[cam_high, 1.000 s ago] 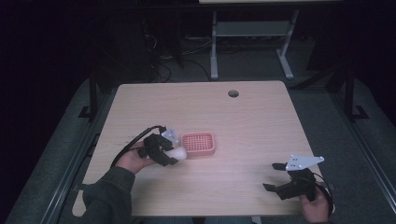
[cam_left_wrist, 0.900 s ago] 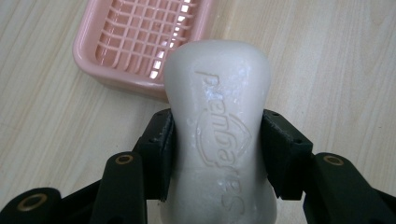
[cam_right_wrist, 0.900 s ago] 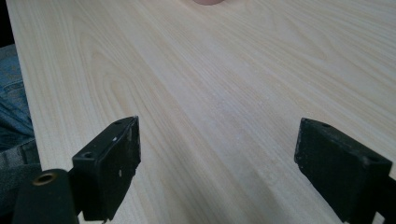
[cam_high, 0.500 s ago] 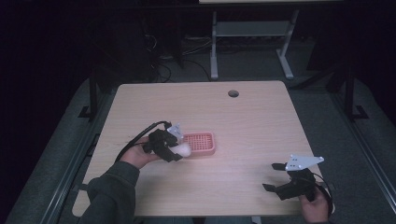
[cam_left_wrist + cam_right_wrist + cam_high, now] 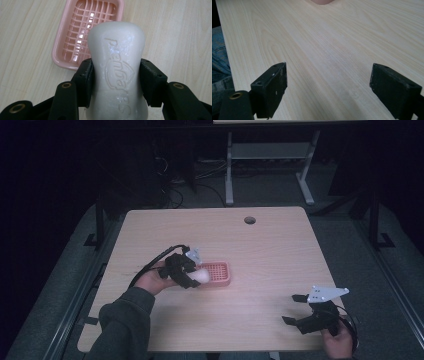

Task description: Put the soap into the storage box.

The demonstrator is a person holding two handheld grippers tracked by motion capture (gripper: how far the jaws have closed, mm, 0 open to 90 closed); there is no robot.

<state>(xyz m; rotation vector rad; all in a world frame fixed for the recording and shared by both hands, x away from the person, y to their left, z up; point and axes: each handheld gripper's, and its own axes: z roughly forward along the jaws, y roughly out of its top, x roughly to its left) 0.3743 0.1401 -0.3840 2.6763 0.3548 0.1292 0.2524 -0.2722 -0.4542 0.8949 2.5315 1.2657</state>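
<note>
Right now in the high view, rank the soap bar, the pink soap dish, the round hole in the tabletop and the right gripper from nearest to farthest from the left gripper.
1. Soap bar: clamped in the left gripper jaws.
2. Pink soap dish: just right of it, on the table.
3. Round hole: toward the far edge, to the right.
4. Right gripper: near the table's front right corner, jaws open.

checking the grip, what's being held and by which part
The left tongs hold a white soap bar, clamped across its narrower middle. The right tongs hold nothing.

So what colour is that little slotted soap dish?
Pink; the soap dish shows best in the left gripper view.
</note>
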